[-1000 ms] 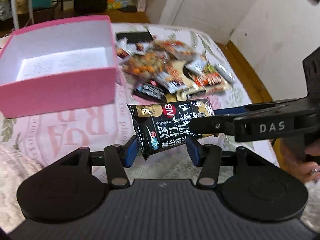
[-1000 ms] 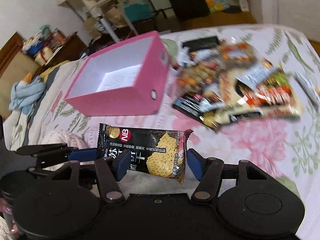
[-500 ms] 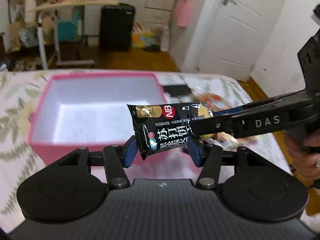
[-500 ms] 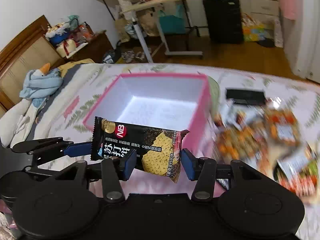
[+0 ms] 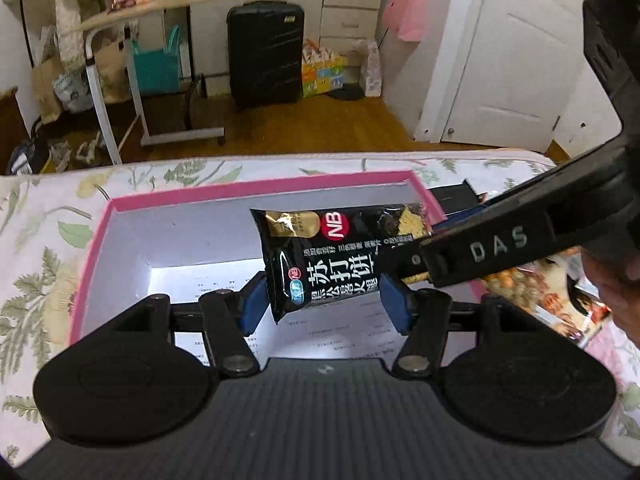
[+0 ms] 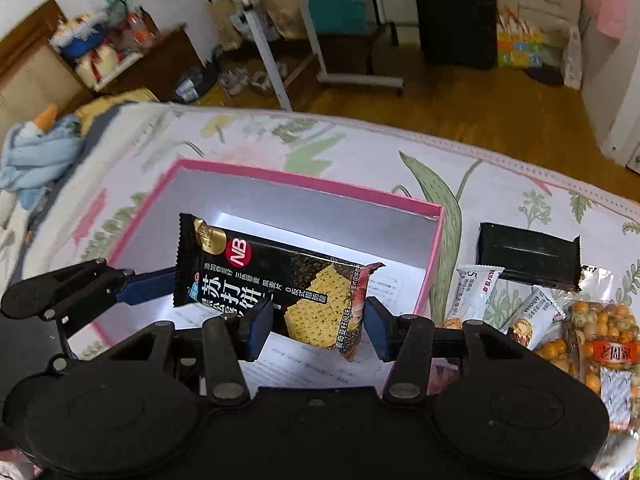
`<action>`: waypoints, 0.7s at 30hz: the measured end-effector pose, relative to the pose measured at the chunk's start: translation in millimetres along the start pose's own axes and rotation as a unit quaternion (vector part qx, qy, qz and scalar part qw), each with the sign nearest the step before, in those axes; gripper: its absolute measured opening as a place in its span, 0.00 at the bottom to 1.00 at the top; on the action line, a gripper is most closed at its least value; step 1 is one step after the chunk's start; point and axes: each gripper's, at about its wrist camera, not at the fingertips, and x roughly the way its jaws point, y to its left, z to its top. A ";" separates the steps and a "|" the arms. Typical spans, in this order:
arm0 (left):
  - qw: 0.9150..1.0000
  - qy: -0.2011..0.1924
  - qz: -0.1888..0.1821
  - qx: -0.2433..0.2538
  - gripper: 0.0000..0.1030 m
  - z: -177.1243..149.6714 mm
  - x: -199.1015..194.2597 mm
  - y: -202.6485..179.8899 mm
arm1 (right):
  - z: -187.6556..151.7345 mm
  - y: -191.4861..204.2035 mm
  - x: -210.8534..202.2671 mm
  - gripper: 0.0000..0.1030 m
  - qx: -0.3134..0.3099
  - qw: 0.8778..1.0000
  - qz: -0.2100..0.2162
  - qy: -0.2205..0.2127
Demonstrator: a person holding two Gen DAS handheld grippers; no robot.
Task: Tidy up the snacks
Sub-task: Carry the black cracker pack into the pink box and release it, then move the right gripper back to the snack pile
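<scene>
A black cracker packet (image 5: 332,256) hangs in the air over the open pink box (image 5: 92,248), held from both ends. My left gripper (image 5: 324,304) is shut on its lower left end. My right gripper (image 6: 316,326) is shut on its cracker-picture end (image 6: 320,304). The pink box (image 6: 434,264) has a white inside with a printed sheet on its floor. In the left wrist view the right gripper's arm, marked DAS, comes in from the right across the packet.
The box sits on a bed with a flowered cover (image 6: 500,184). Right of the box lie a black packet (image 6: 528,256), two white sachets (image 6: 476,292) and a bag of orange snack balls (image 6: 596,336). Beyond the bed are a wooden floor, a black suitcase (image 5: 264,52) and a wheeled table.
Both grippers have carried the packet left from beside the snack pile to over the pink box. The grip on the packet is unchanged.
</scene>
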 end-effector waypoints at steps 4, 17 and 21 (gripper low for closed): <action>1.000 0.012 0.004 0.000 0.59 -0.1 20.1 -0.4 | 5.1 8.3 8.2 0.57 -0.041 0.998 -0.048 0.004; 0.999 -0.006 -0.025 0.047 0.66 -14.0 -50.5 -37.8 | -48.2 -23.5 -126.0 0.63 -0.074 0.993 -0.027 -0.091; 0.998 0.012 -0.033 0.052 0.66 -9.0 -76.6 -47.5 | -71.8 -33.2 -161.5 0.72 -0.072 0.991 -0.018 -0.113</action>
